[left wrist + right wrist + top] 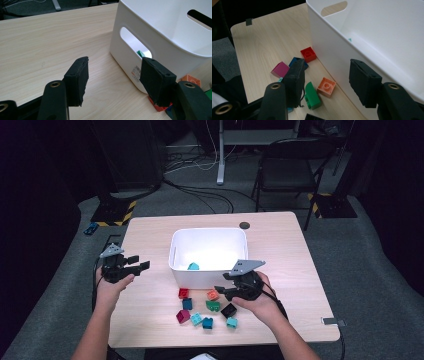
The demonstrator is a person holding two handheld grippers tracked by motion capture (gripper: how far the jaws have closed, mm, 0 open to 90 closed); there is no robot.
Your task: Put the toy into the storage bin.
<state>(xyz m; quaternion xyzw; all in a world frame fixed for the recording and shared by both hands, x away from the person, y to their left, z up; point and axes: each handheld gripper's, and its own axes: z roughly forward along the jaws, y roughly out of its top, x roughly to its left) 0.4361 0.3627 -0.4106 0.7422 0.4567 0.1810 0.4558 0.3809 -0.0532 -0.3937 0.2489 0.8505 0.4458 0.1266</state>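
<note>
A white bin (172, 251) stands mid-table with a teal brick (193, 266) inside. Several loose bricks lie in front of it, among them a red one (183, 293), an orange one (213, 295), a green one (213, 306) and a black one (228, 310). My right gripper (220, 291) hovers open over this pile next to the bin's front wall. In the right gripper view its jaws (327, 63) frame the orange brick (326, 86) and green brick (312, 96), touching neither. My left gripper (141, 262) is open and empty left of the bin, pointing at its side wall (160, 37).
A magenta brick (182, 316), a blue one (187, 303) and teal ones (231, 322) lie nearer the front table edge. A dark round grommet (244, 225) sits behind the bin. A folding chair (290, 165) and floor cables are beyond the table.
</note>
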